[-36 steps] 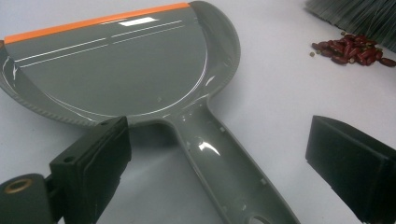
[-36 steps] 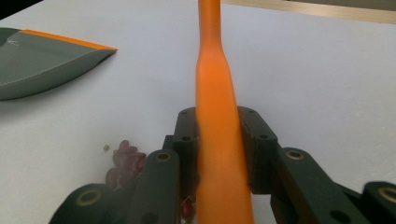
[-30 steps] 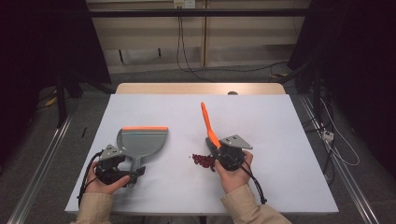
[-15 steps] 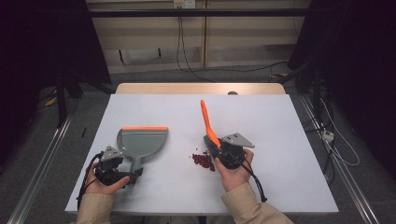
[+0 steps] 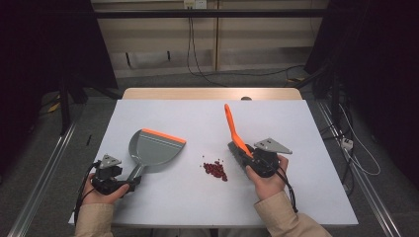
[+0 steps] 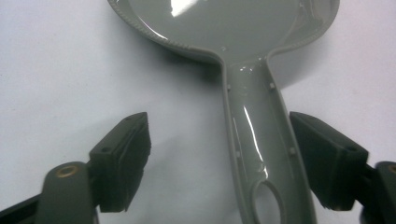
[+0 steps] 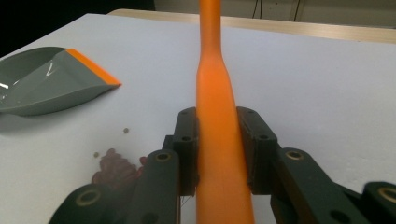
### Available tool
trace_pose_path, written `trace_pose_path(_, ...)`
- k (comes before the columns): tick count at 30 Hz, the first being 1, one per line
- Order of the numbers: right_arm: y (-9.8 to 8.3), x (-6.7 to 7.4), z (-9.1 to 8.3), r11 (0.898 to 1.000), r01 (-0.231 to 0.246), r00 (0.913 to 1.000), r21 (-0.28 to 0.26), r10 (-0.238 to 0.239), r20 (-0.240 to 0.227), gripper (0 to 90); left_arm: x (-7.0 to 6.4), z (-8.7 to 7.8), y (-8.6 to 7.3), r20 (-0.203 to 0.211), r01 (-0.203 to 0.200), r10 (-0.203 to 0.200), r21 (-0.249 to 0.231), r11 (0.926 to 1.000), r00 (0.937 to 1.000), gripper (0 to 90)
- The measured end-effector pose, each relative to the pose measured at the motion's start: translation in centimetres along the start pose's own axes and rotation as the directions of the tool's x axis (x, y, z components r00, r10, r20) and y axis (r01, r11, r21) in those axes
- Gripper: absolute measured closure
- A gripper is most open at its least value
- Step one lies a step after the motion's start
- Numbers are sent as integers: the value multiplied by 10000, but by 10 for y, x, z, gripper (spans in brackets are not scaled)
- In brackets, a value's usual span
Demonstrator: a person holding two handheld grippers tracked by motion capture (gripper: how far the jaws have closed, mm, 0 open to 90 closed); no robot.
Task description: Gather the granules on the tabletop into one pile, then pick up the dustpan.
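Behind the right claw [image 5: 247, 159], brush head [image 5: 236, 152] half hidden

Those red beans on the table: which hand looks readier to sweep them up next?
Probably the right: its tongs clamp the orange brush beside the red beans. The left tongs, jaws just closing, straddle the dustpan handle without gripping.

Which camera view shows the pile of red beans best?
The high view: the red beans lie whole and unobstructed between dustpan and brush. The right gripper view shows them blurred, partly behind its jaws; the left gripper view shows the dustpan handle instead.
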State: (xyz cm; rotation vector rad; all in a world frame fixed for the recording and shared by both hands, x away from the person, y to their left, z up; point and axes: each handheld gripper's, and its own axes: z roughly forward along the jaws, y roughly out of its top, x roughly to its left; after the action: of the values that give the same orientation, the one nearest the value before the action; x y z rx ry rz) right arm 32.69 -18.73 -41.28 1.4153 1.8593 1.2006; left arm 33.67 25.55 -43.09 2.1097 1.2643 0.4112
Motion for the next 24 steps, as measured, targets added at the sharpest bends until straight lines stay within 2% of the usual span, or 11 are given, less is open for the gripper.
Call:
trace_pose_path(3, 0, -7, 0, 10000, -80, 10000, 51, 81, -14, 712, -2, 3, 5, 57, -574, 574, -22, 9984, 9983, 250)
trace_pose_path(6, 1, -11, 0, 9999, -101, 9999, 24, 101, -17, 711, -6, 6, 11, 226, -817, 817, 5, 9967, 9964, 294)
trace_pose_path(11, 3, -14, 0, 10000, -65, 9999, 1, 65, -118, 711, -10, 14, 15, 460, -861, 839, 481, 9951, 9954, 388)
trace_pose_path(12, 3, -15, 1, 10000, -30, 9999, 8, 30, -137, 712, -11, 16, 15, 411, -839, 820, 488, 9953, 9958, 413)
trace_pose_path(13, 3, -16, 1, 10000, -22, 9999, 26, 23, -147, 711, -11, 18, 16, 534, -809, 782, 510, 9954, 9955, 433)
trace_pose_path(14, 3, -16, 1, 10000, -8, 9999, 43, 9, -161, 712, -11, 21, 18, 434, -834, 807, 635, 9945, 9958, 465)
trace_pose_path(16, 3, -18, 1, 9999, 99, 9998, 66, -98, -160, 712, -11, 24, 21, 544, -795, 755, 748, 9940, 9957, 527)
trace_pose_path(17, 3, -18, 1, 9999, 114, 9998, 78, -113, -169, 712, -12, 25, 22, 556, -734, 690, 818, 9939, 9961, 589)
trace_pose_path(19, 4, -19, 0, 9997, 232, 9995, 73, -230, -194, 712, -11, 26, 24, 405, -909, 873, 971, 9911, 9954, 601)
trace_pose_path(22, 5, -23, 0, 9998, 198, 9994, 3, -198, -301, 712, -7, 25, 24, 532, -714, 678, 705, 9950, 9963, 616)
trace_pose_path(24, 5, -24, 0, 9997, 230, 9992, -26, -231, -327, 712, -5, 22, 24, 485, -903, 874, 613, 9940, 9950, 621)
